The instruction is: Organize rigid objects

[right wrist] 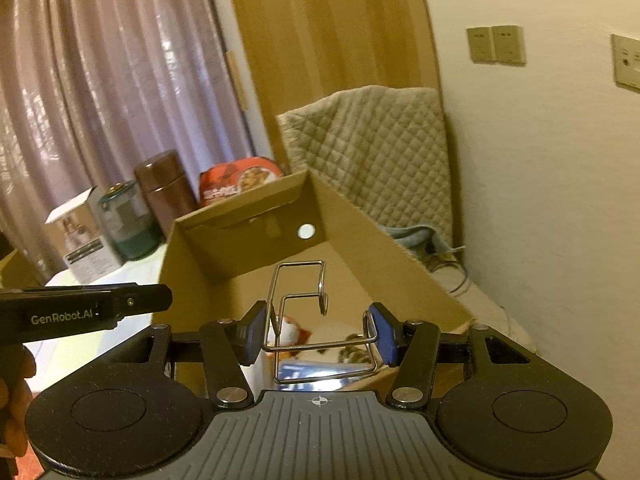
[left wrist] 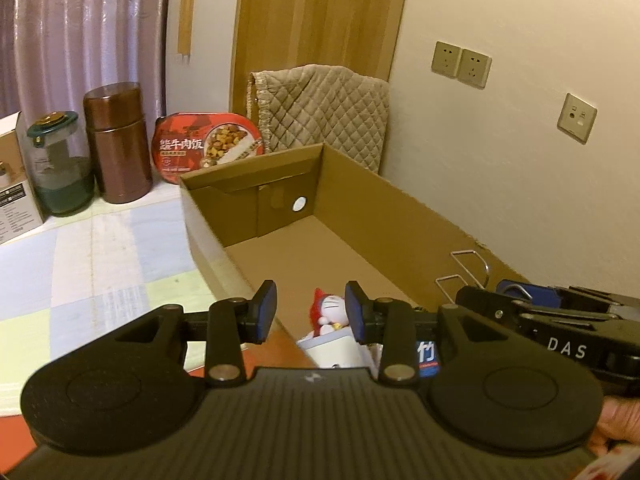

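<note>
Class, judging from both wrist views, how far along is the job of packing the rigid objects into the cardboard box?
Done: a small red-and-white figurine already lies at the near end of the cardboard box.
In hand: the right gripper clamps a wire rack over the box; the left gripper holds nothing.
Left: the brown flask, green-lidded jar and red meal tub stand outside.

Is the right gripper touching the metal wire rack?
Touching. In the right wrist view, the right gripper has both blue pads against the sides of the wire rack, holding it above the cardboard box.
</note>
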The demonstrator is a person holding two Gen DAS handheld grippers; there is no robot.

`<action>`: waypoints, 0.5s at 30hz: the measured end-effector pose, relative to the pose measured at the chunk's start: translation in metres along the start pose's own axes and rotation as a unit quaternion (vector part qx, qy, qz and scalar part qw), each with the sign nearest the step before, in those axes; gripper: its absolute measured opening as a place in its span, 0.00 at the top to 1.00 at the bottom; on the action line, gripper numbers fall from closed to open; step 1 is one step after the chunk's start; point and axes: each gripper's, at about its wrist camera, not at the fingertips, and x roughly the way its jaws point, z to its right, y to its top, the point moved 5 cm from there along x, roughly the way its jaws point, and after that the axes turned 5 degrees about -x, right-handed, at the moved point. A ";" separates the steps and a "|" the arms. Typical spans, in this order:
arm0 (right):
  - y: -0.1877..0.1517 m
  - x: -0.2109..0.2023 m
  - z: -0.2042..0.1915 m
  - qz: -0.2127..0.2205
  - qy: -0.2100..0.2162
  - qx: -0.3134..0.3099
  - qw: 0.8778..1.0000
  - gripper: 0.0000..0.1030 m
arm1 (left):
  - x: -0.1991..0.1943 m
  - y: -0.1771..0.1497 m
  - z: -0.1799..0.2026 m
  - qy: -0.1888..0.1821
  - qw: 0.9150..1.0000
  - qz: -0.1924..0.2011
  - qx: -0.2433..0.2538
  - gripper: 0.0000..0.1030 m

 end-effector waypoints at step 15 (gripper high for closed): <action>-0.004 0.013 -0.026 0.002 0.028 0.002 1.000 0.24 | -0.011 -0.006 -0.018 0.012 1.000 -0.001 -0.008 0.65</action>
